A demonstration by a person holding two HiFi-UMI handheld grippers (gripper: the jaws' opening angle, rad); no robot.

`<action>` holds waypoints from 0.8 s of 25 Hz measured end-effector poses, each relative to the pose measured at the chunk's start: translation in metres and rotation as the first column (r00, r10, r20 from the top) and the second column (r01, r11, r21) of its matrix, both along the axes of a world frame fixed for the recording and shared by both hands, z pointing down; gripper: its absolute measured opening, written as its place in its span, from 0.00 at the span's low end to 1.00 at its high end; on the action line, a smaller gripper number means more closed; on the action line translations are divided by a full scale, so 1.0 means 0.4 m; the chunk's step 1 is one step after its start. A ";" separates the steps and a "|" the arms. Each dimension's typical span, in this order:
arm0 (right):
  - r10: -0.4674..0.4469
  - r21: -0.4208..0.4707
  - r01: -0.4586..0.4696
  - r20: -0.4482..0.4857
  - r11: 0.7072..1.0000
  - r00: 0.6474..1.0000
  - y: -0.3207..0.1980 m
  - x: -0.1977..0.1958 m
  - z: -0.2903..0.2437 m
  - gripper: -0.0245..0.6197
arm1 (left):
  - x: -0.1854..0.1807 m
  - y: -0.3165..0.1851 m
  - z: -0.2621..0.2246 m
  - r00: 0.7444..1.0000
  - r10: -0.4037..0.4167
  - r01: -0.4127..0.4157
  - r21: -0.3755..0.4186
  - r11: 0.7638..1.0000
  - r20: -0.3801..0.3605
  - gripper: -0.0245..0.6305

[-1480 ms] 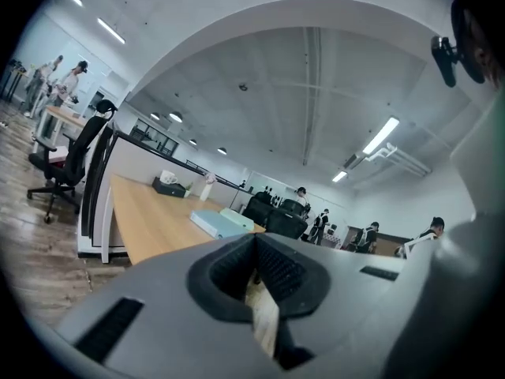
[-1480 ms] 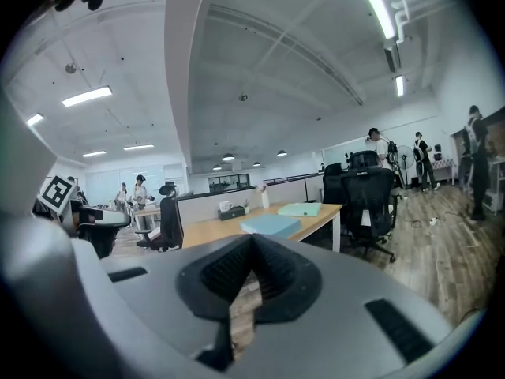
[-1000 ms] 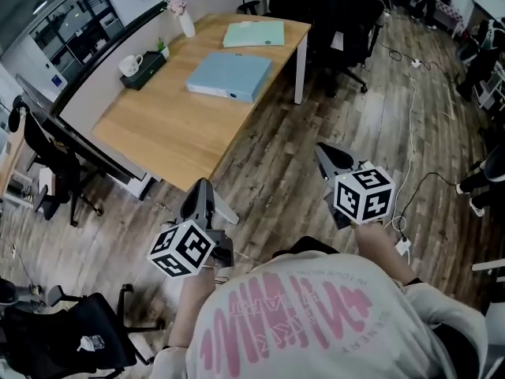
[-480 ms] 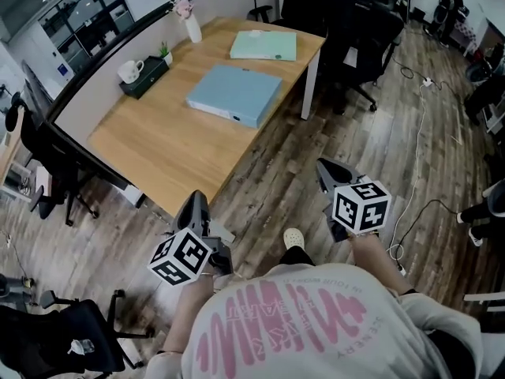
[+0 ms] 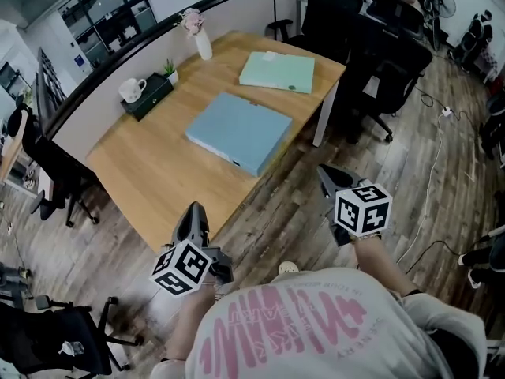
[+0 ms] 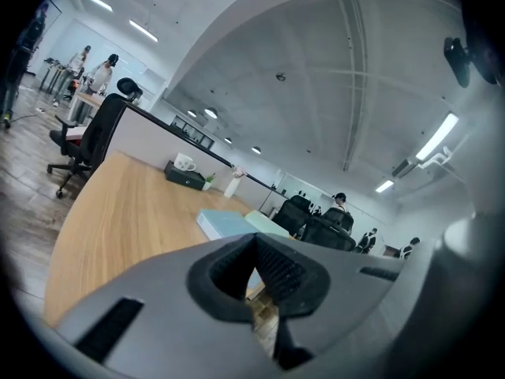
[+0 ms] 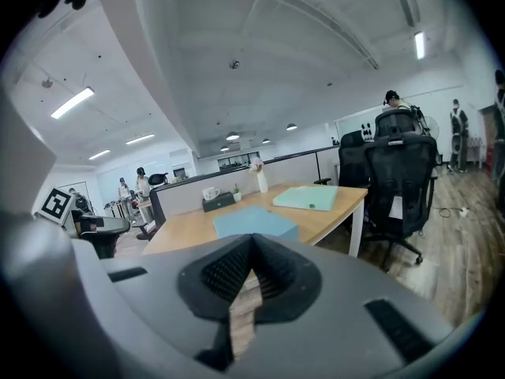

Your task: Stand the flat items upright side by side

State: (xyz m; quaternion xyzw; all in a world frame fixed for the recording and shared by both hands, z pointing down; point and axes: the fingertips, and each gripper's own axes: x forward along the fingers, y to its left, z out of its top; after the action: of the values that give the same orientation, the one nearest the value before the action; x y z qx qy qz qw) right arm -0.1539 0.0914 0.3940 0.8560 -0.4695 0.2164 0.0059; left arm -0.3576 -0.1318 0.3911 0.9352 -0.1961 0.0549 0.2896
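Wooden table [image 5: 150,172] fills the left of the scene, and both binders lie flat on it. The blue binder [image 5: 239,131] rests near the middle, and the green binder [image 5: 278,72] lies apart from it at the far right corner. A mug [image 5: 131,90] sits on a dark box [image 5: 151,101] along the far edge, with a small plant [image 5: 169,71], probably potted, and a white vase [image 5: 203,44] to their right. The left gripper [image 5: 195,214] hangs at the table's near edge, jaws clenched on nothing. The right gripper [image 5: 324,173] hovers over the plank floor [image 5: 276,212], right of the table, likewise pressed together and empty.
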 end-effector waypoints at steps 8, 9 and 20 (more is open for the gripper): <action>-0.063 -0.001 0.063 0.005 0.998 0.998 -0.047 0.203 0.034 0.04 | 0.147 -0.031 0.055 0.996 -0.087 0.088 -0.027 0.996 0.030 0.04; -0.065 -0.001 0.065 0.017 0.998 0.998 -0.051 0.222 0.047 0.04 | 0.161 -0.031 0.068 0.995 -0.089 0.091 -0.034 0.995 0.041 0.04; -0.097 0.091 0.071 0.322 0.993 0.942 -0.112 0.346 0.214 0.12 | 0.257 -0.083 0.171 0.977 -0.159 0.173 -0.096 0.980 0.139 0.10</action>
State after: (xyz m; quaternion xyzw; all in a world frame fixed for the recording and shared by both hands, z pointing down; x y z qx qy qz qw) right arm -0.0155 0.0467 0.4796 0.7872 -0.5082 0.3358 -0.0959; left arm -0.2548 -0.1651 0.4597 0.8930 -0.2889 0.1022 0.3297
